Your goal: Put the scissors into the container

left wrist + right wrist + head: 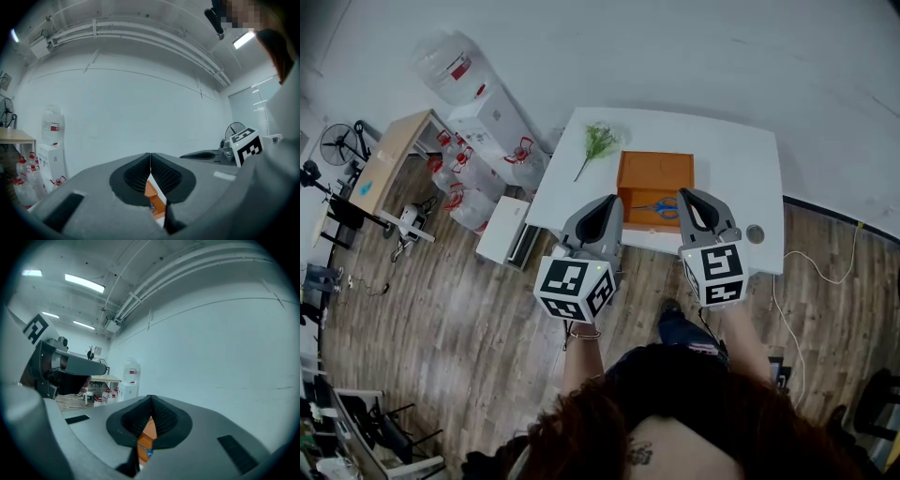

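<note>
Scissors (659, 208) lie inside container (654, 173), seen whole only from head view.

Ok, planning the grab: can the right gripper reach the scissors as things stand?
Probably yes. The scissors lie uncovered at the orange container, just beside the right gripper, with nothing between. Its jaws are shut and would need opening.

The left gripper (604, 202) and the right gripper (688, 195) are held side by side at the near edge of the white table (741, 159). Their tips point forward over it and their marker cubes face back toward the person. In each gripper's own view the jaws are pressed together, with the ribbed pads meeting at the tips and nothing clamped between them. The left forearm (581, 361) and the right forearm (742, 342) reach forward from the body toward the table, roughly parallel.
</note>
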